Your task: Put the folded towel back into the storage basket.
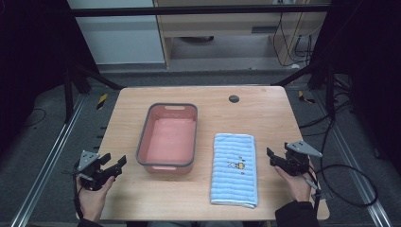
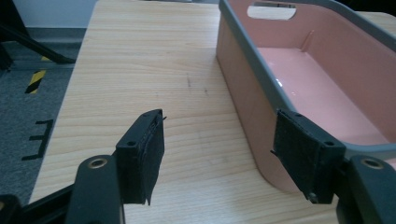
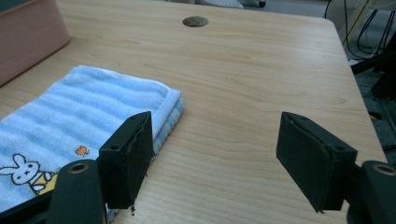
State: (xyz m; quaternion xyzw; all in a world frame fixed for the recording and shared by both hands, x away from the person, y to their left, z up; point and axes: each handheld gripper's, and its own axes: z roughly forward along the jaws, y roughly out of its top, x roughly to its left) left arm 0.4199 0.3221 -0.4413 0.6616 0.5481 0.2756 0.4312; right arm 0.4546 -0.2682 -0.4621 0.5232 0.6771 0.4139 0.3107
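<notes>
A pink basin with a grey rim [image 1: 168,137] stands empty at the middle of the wooden table [image 1: 265,113]. To its right lies a folded light-blue striped towel [image 1: 233,169] with a small rabbit picture. My left gripper [image 1: 113,164] is held open at the table's left front, just left of the basin [image 2: 327,70]; its jaws stand wide apart with nothing between them. My right gripper [image 1: 274,157] is open at the right, just beyond the towel's [image 3: 84,107] right edge. Between its spread jaws there is bare wood.
A small dark round grommet [image 1: 234,99] sits in the table near the far edge. Black frame bars and cables [image 1: 340,170] surround the table. Bare wood lies left of the basin and right of the towel.
</notes>
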